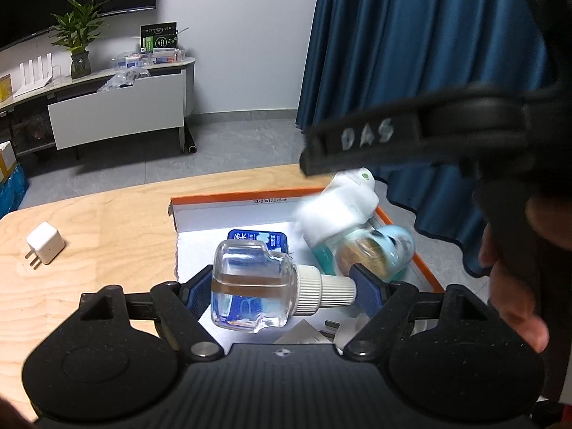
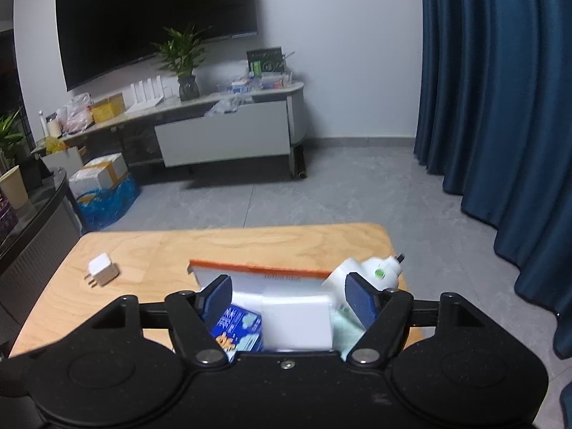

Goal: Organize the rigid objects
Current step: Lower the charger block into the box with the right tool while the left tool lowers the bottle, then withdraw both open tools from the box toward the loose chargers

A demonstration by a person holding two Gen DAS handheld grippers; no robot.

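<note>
Over the orange-edged box [image 1: 404,239] on the wooden table [image 1: 89,250], the left gripper [image 1: 282,284] clamps a clear bottle [image 1: 257,286] lying sideways, while the right gripper [image 2: 287,298] stands open around a white device [image 2: 357,275] without squeezing it.

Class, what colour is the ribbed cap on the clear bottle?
White; the ribbed cap on the clear bottle shows best in the left wrist view.

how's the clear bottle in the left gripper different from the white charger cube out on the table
The clear bottle is see-through with a ribbed white cap, lying sideways between the left gripper's pads above the orange-edged box. The white charger cube is opaque, with metal prongs, resting untouched on the bare wooden table, outside the box. Both are small rigid items.
</note>
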